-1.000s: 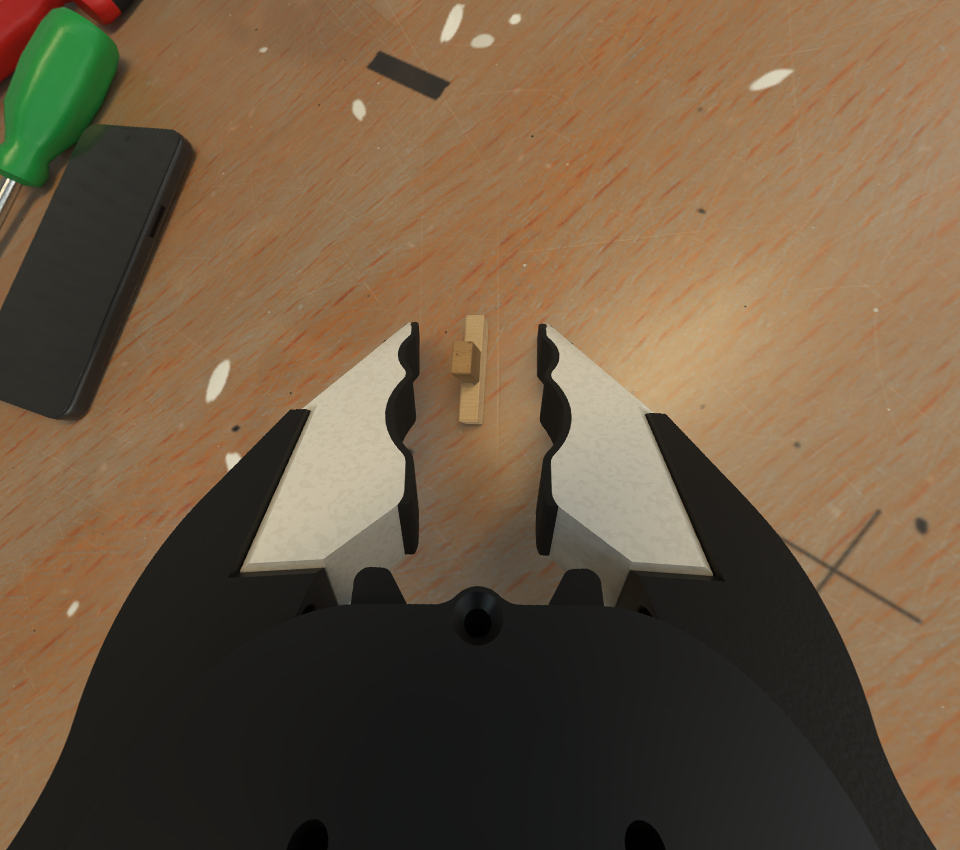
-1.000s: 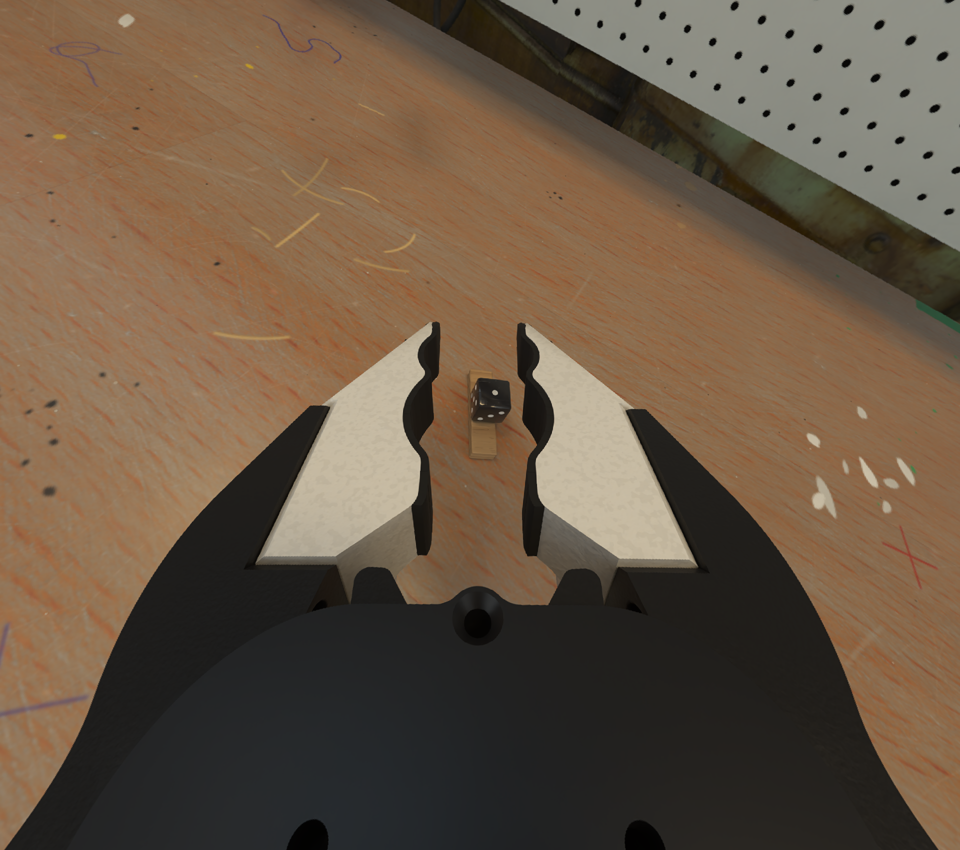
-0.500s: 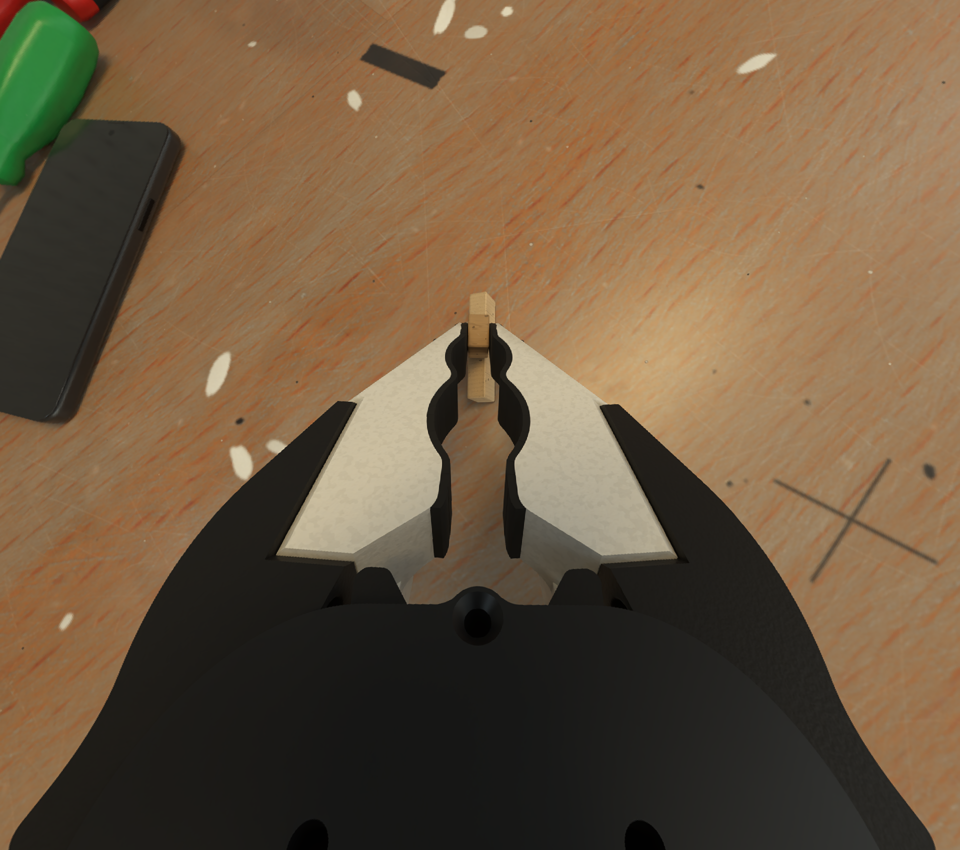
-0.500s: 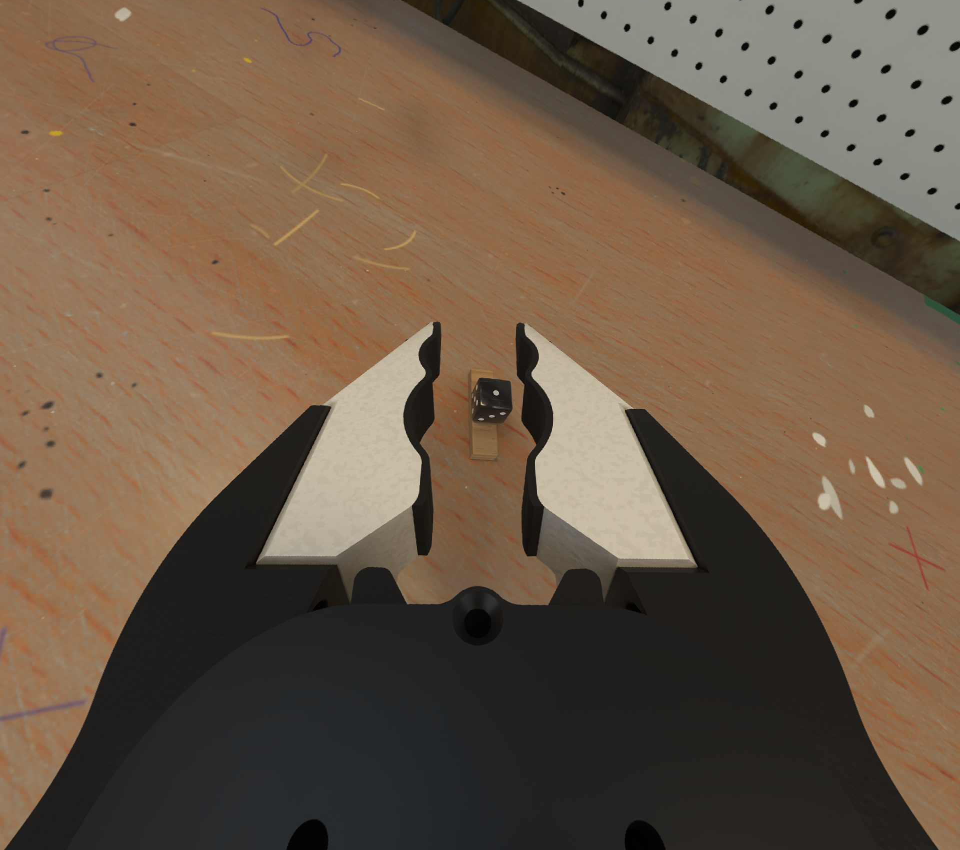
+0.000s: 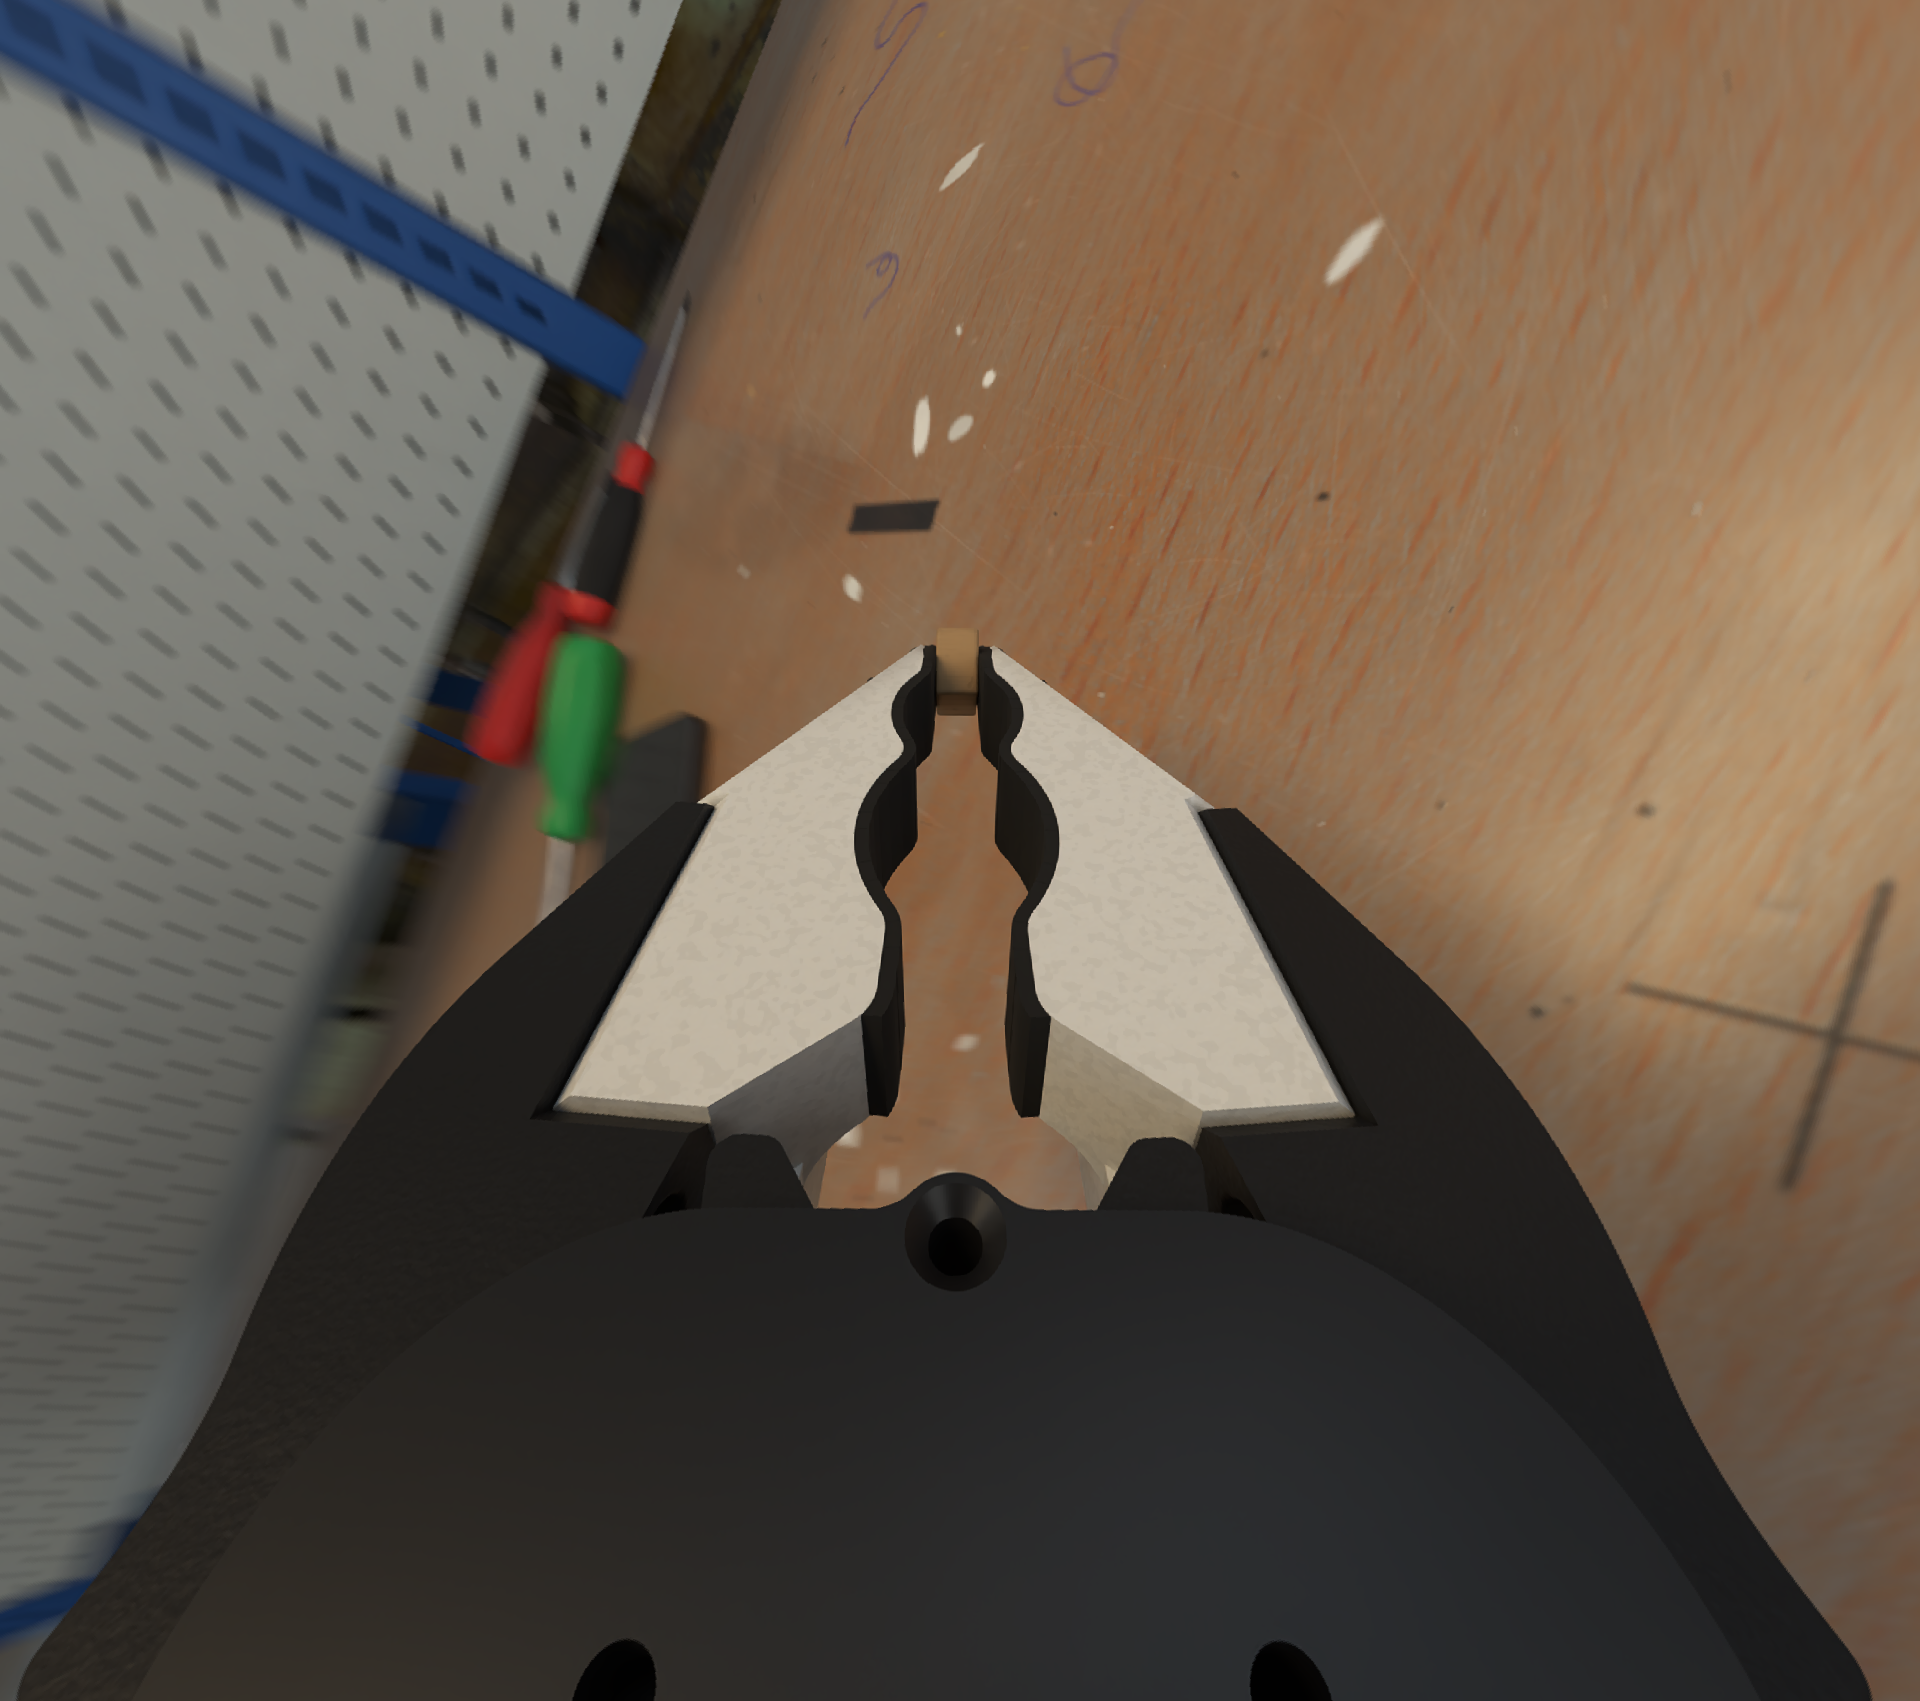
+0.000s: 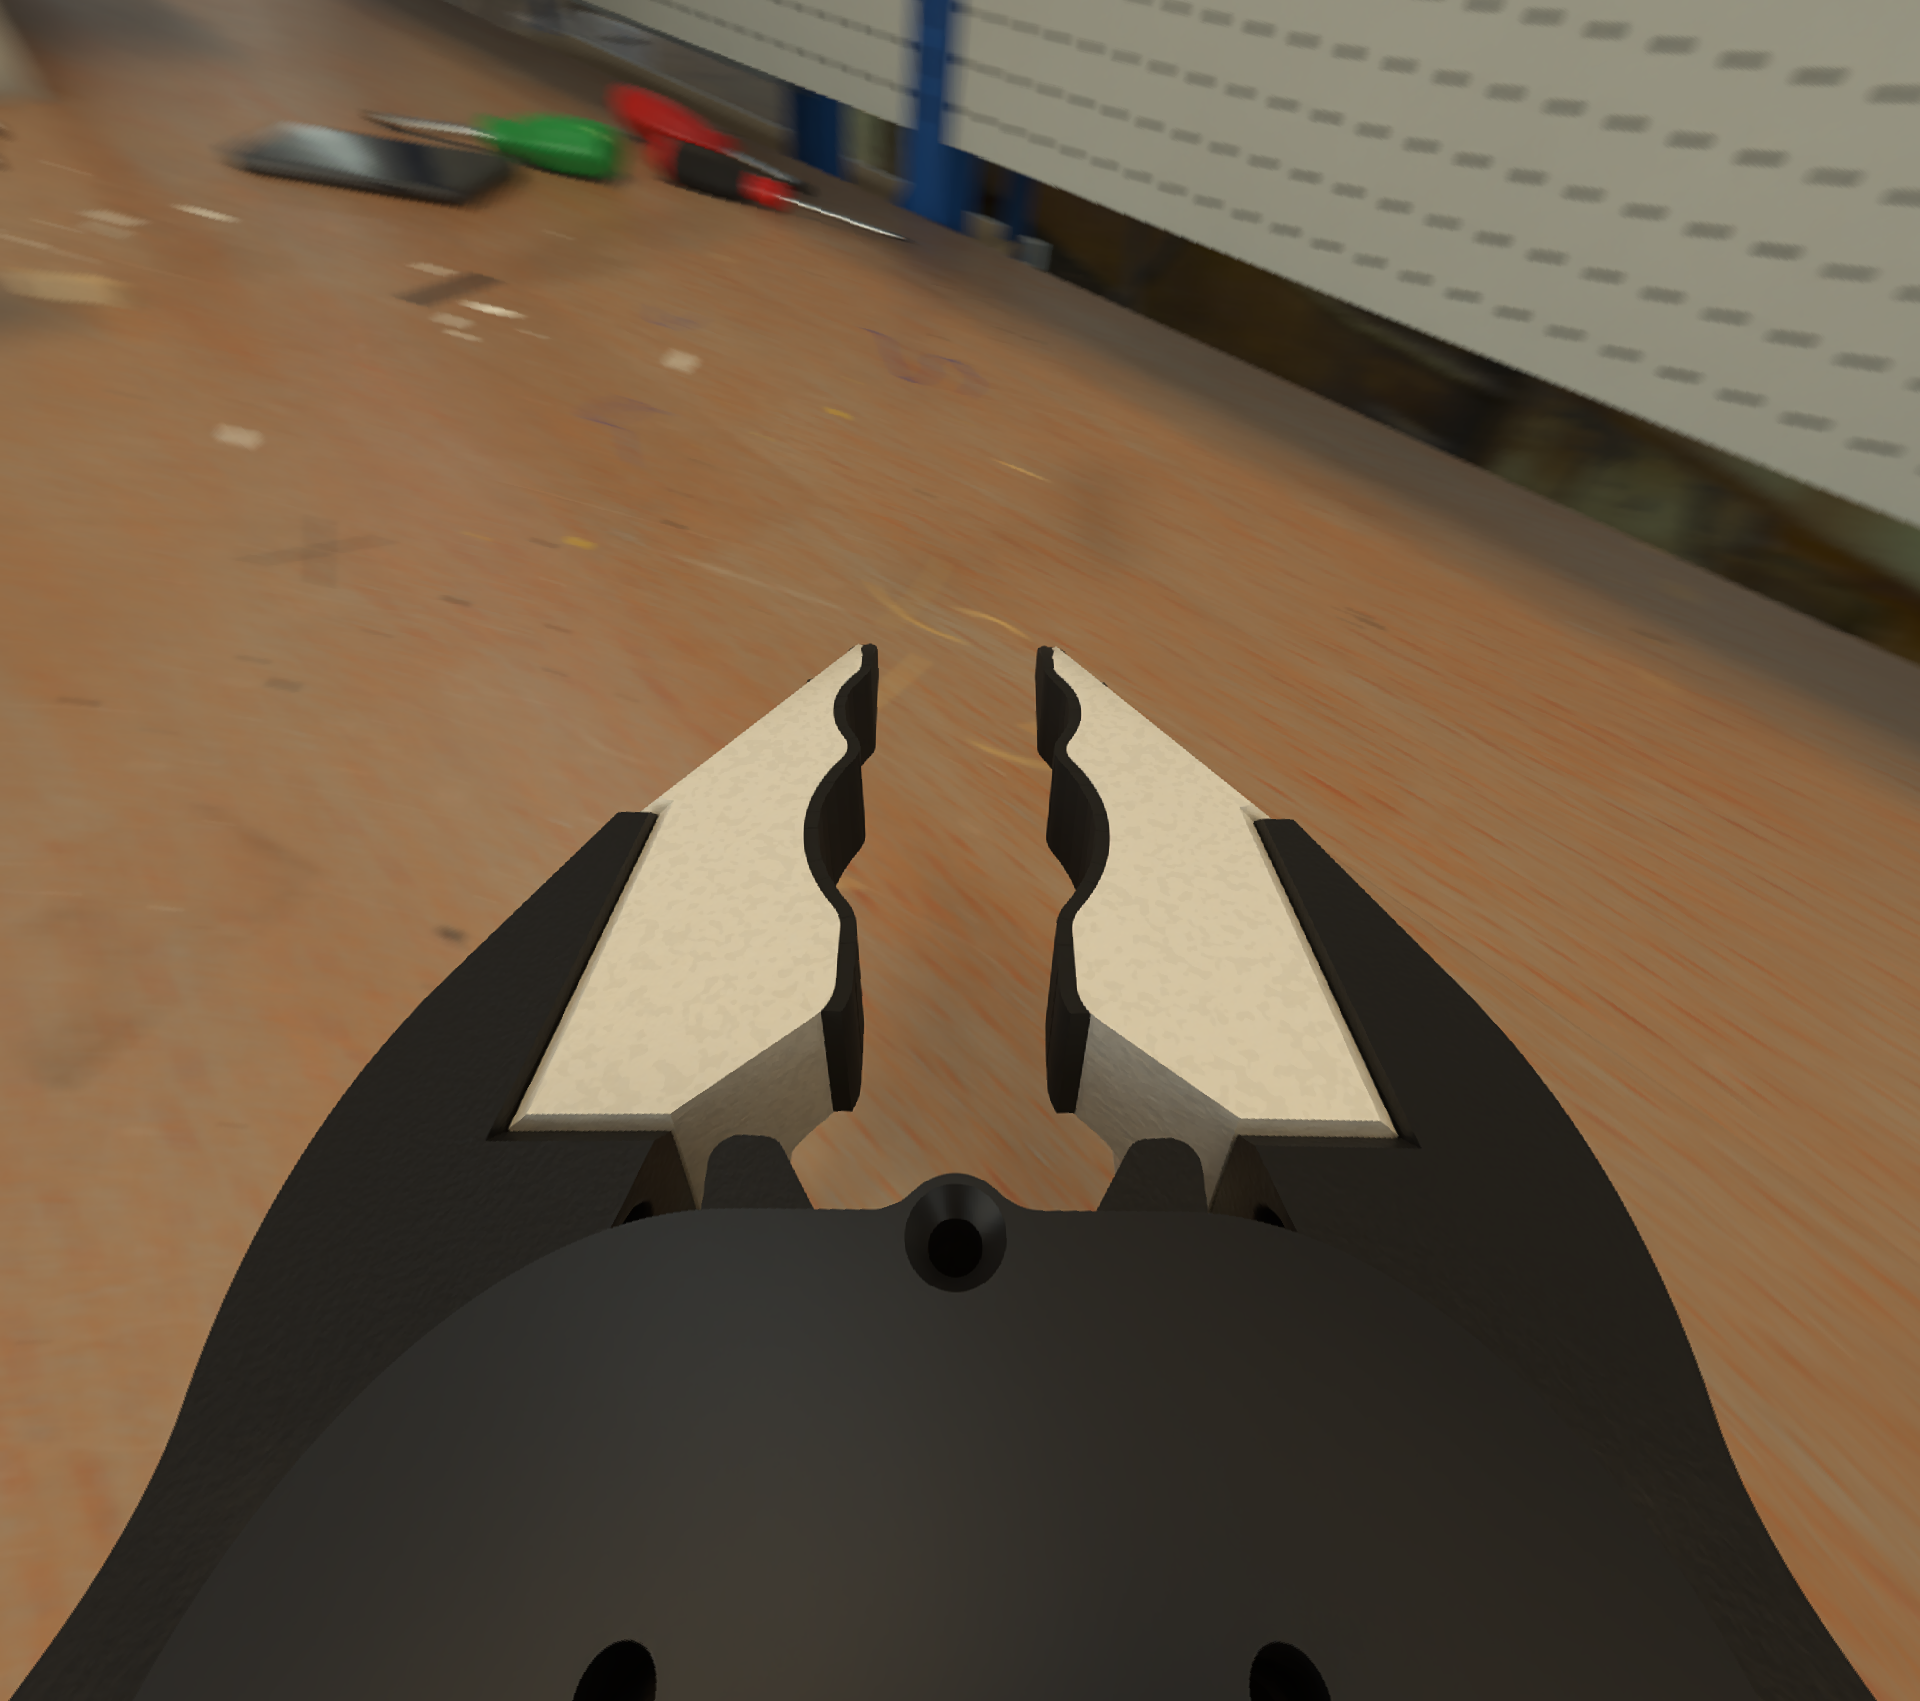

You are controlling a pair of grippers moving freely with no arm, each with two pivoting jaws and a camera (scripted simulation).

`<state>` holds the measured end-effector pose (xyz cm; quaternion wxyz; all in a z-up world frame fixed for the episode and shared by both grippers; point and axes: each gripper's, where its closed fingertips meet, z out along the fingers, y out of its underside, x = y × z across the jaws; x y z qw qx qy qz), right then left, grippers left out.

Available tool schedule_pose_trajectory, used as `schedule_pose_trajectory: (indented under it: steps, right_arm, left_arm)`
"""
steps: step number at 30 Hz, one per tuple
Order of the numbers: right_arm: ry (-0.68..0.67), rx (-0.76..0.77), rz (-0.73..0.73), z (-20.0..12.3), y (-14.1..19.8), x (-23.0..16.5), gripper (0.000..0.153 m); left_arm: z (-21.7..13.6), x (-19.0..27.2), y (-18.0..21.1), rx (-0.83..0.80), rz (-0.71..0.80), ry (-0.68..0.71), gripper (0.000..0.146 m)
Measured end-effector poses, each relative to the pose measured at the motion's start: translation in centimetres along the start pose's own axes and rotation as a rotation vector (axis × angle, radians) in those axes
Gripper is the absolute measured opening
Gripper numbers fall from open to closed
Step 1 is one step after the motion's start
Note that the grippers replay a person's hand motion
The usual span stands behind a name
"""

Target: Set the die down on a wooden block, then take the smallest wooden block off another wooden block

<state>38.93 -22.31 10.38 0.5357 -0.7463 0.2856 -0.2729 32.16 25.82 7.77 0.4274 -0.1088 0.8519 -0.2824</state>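
Now left claw (image 5: 957, 677) pinches small wooden block (image 5: 956, 672); right claw (image 6: 956, 675) gapes.

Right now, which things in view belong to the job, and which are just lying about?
Job:
- small wooden block, pinched at the left tool tips
- right tool, open, empty

Lying about:
- green-handled screwdriver
- red-and-black screwdriver
- black phone
- pegboard

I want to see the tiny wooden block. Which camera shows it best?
The left wrist view: the tiny wooden block sits pinched at the left gripper tips, sharp and centred. The right wrist view doesn't show it.
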Motion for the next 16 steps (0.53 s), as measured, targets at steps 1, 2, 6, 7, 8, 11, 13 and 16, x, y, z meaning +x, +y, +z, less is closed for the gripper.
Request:
schedule_pose_trajectory:
  steps: [1,2,6,7,8,11,13,16]
  right_arm:
    - [-0.088,0.008,0.018,0.9,-0.9,-1.7,0.031]
    - [-0.169,0.015,0.031,1.8,-1.8,-3.3,0.032]
    - [-0.483,0.009,0.023,5.6,-6.2,-10.4,0.043]
    - [-0.547,0.003,0.014,6.5,-7.3,-12.1,0.047]
    - [-0.604,-0.002,0.005,7.4,-8.3,-13.6,0.05]
    - [-0.73,0.0,-0.029,9.9,-11.4,-17.2,0.056]
    - [-0.764,0.004,-0.078,11.5,-13.1,-18.6,0.06]
    - [-0.834,-0.014,-0.107,13.3,-14.6,-20.4,0.07]
  left_arm:
    - [-0.1,0.0,-0.8,-0.015,0.123,-0.017,0.007]
    - [-0.3,0.0,-1.7,-0.024,0.239,-0.03,0.007]
    - [-1.2,-0.2,-6.2,0.015,0.544,-0.044,0.007]
    - [-1.5,-0.3,-7.5,0.038,0.587,-0.049,0.007]
    - [-1.7,-0.4,-8.6,0.063,0.623,-0.054,0.007]
    - [-2.1,-0.2,-11.5,0.128,0.681,-0.038,0.007]
    - [-2.0,0.3,-13.1,0.169,0.702,-0.015,0.007]
    - [-1.5,0.8,-14.9,0.226,0.718,0.004,0.007]
